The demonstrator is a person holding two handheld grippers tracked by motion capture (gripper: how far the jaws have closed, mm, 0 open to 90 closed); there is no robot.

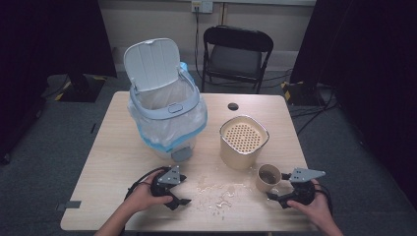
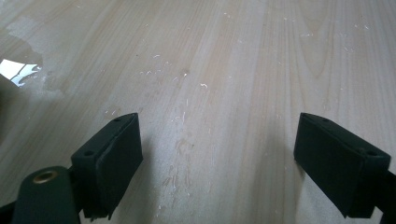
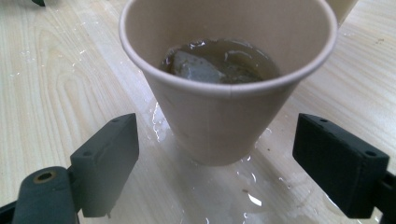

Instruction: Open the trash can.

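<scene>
A beige paper cup (image 1: 268,177) (image 3: 224,79) stands upright near the table's front right, with brownish liquid and a grey lump in it. My right gripper (image 1: 275,198) (image 3: 219,168) is open just in front of the cup, its jaws apart on either side without touching it. A puddle (image 3: 233,186) lies around the cup's foot. My left gripper (image 1: 178,200) (image 2: 219,163) rests low over bare wood at the front left, open with nothing between its jaws. Spilled water (image 1: 219,192) spreads on the table between the two grippers.
A white pedal bin (image 1: 164,105) with its lid up and a clear bag liner stands at the middle left. A beige container (image 1: 243,141) with a perforated insert sits behind the cup. A black folding chair (image 1: 236,54) stands beyond the table (image 1: 113,147).
</scene>
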